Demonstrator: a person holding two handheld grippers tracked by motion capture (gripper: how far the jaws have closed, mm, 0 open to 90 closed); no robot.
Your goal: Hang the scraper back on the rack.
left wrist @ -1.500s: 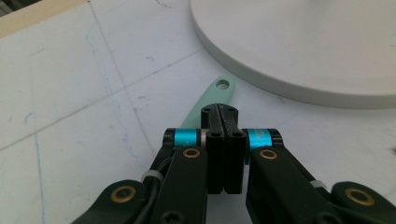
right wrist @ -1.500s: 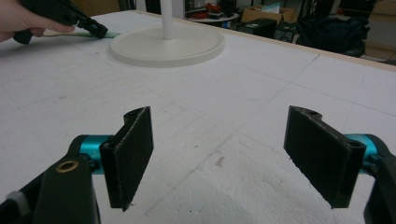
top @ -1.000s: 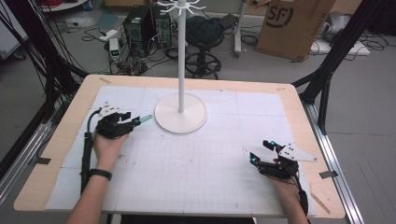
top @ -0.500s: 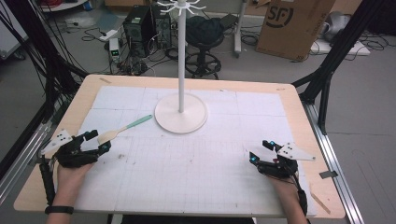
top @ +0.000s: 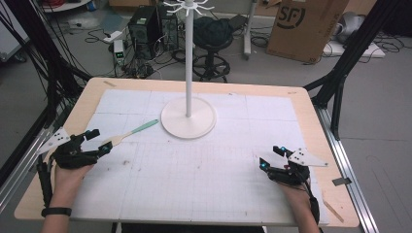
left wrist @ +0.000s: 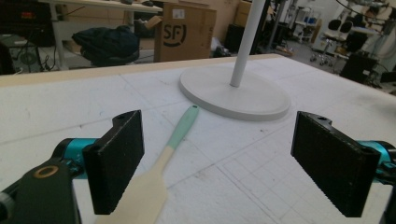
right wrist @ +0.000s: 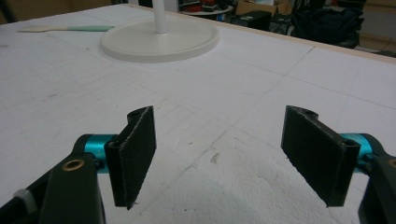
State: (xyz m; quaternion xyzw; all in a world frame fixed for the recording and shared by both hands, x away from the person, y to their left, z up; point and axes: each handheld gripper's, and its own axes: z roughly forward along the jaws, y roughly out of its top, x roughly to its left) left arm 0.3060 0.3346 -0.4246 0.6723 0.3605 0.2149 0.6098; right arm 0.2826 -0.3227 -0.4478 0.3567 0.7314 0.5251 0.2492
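Grey floor (top: pixel 388 97), cardboard box (top: pixel 303 26), swivel stool (top: pixel 214 43).

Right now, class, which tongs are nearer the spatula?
Left. The left tongs sit open just short of the spatula blade; the right tongs rest open across the table, far from it.

The one marking I can read is "SF" in black, ringed by a curved logo outline, printed on the brown cardboard box (top: pixel 305 26) on the floor beyond my bench; it shows again on that box (left wrist: pixel 184 31) in my left gripper view.
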